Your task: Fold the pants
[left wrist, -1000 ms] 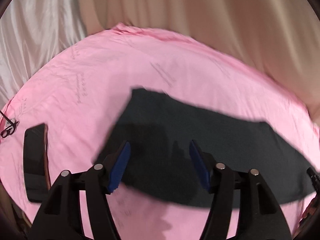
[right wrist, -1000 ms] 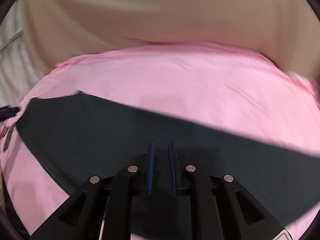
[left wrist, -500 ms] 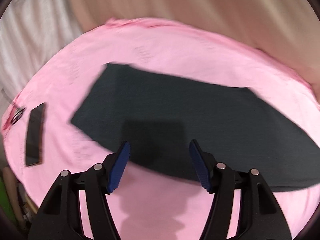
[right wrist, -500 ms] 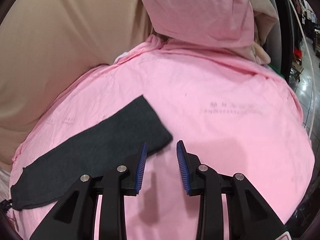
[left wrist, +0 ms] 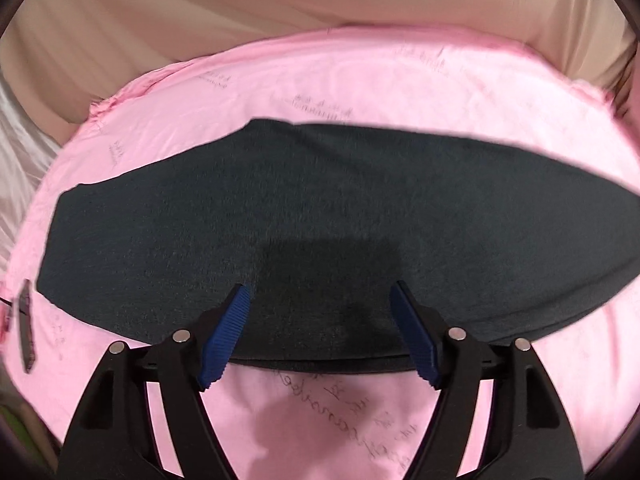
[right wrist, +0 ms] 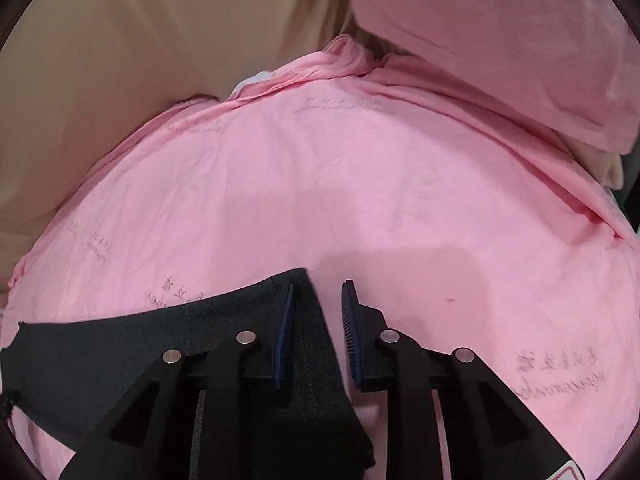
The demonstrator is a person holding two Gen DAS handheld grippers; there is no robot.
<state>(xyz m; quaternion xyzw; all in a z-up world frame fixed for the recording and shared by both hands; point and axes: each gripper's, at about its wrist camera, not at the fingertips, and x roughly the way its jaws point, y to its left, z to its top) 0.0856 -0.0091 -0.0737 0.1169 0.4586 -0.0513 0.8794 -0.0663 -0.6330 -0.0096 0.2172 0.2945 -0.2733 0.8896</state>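
Pants [left wrist: 320, 216] lie flat as a long dark strip on the pink sheet [left wrist: 360, 80]. Left tool [left wrist: 320, 296] hovers wide open over the near edge; right tool [right wrist: 316, 296], part-open and empty, straddles the leg end. Risk: pinching sheet together with fabric, dragging the fold askew.

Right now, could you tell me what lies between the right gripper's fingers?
In the right wrist view, the right gripper is open, and the pants' end edge and bare pink sheet lie between its fingers.

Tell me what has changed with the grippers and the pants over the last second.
The right gripper, nearly shut a second ago, has opened and shifted to the pants' end edge. The left gripper drew back toward their near edge. The left stays open; the pants stay flat on the pink sheet.
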